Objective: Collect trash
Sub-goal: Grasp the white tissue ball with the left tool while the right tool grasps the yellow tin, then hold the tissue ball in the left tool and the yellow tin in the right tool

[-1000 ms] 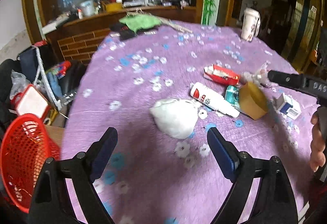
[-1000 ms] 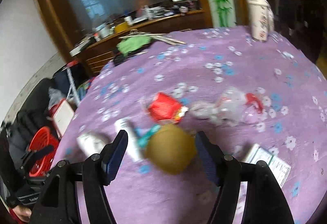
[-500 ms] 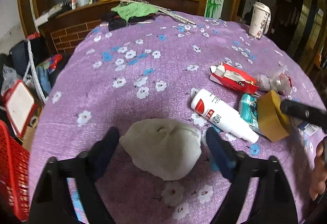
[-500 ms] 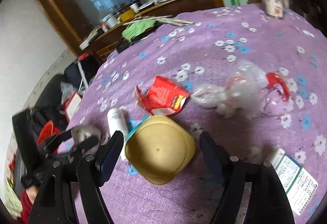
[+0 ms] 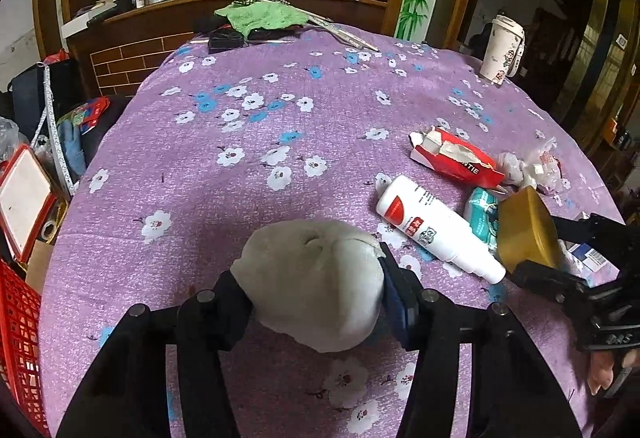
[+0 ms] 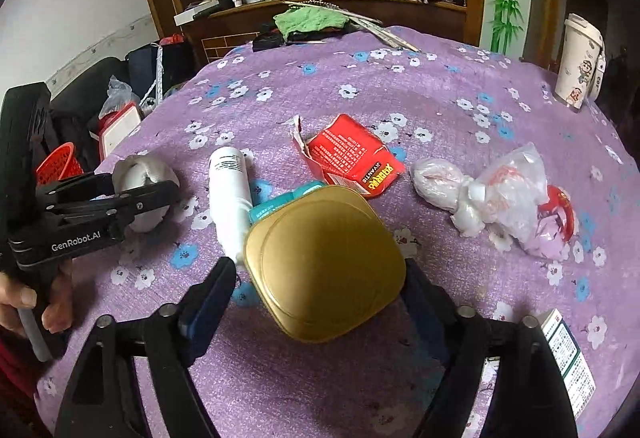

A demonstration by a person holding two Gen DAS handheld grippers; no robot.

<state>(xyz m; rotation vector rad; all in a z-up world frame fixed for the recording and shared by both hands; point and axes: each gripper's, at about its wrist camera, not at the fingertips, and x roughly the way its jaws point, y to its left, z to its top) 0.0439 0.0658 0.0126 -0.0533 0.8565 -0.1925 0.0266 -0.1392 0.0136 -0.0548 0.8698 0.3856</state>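
Observation:
A crumpled white wad (image 5: 316, 286) lies on the purple flowered tablecloth (image 5: 248, 198). My left gripper (image 5: 310, 278) is closing on it, and both pads touch its sides; the same grip shows at the left of the right wrist view (image 6: 100, 198). A gold square lid (image 6: 324, 262) sits tilted between the fingers of my right gripper (image 6: 320, 270). Its jaws are closing, the right pad is at the lid's edge, and a gap still shows on the left. From the left wrist view, the right gripper (image 5: 556, 250) straddles the gold lid (image 5: 524, 230).
Around the lid lie a white bottle (image 6: 230, 194), a teal packet (image 6: 280, 204), a torn red carton (image 6: 352, 154), a knotted plastic bag (image 6: 492, 190) and a small box (image 6: 564, 350). A red basket (image 5: 20, 338) stands off the table's left edge. A cup (image 6: 580, 62) stands far right.
My left gripper came forward and down over the white wad and narrowed onto it. My right gripper sank and rolled over the gold lid, which now fills the space between its fingers.

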